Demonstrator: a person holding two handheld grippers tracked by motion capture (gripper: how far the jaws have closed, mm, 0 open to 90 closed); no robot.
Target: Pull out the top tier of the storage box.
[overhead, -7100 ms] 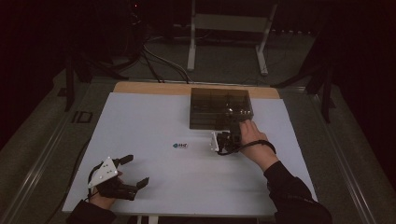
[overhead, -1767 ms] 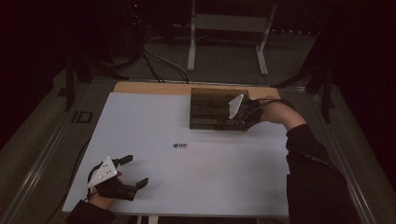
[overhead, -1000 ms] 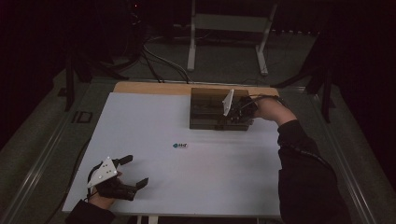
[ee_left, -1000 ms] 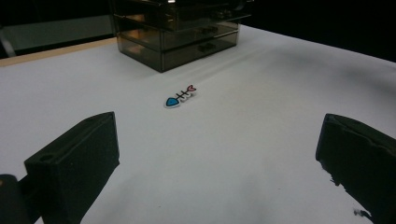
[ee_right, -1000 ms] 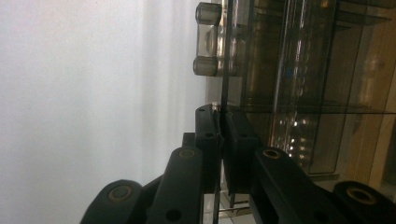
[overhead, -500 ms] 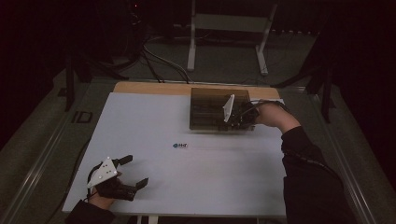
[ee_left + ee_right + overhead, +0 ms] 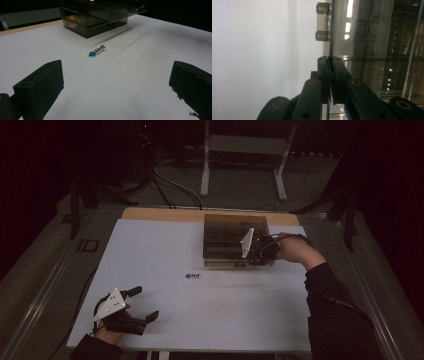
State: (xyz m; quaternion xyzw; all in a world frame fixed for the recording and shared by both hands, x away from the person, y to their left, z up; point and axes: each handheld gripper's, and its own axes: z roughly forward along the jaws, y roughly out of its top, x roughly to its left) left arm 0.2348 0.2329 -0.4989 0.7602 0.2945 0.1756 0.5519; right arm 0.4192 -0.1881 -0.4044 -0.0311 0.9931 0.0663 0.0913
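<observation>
A smoky see-through drawer box (image 7: 225, 237) stands on the white table (image 7: 165, 250) at the back right. In the left gripper view its top drawer (image 7: 125, 11) sticks out from the box (image 7: 92, 23). My right gripper (image 7: 256, 252) is at the box's near right corner. In the right gripper view my right gripper (image 7: 329, 61) is shut on the thin front wall of the drawer, just below the drawer's handle (image 7: 322, 22). My left gripper (image 7: 142, 305) rests on the table at the near left, and its jaws (image 7: 117, 72) stand wide open with nothing between them.
A small fish-shaped sticker (image 7: 192, 276) lies mid-table, in front of the box; it shows ahead of the left jaws too (image 7: 97, 51). A wooden strip (image 7: 160, 214) borders the table's far edge. Cables and a metal stand (image 7: 240, 150) sit on the dark floor beyond.
My right hand has drawn a little toward the near side with its gripper still at the box's front. The left gripper has stayed in place.
</observation>
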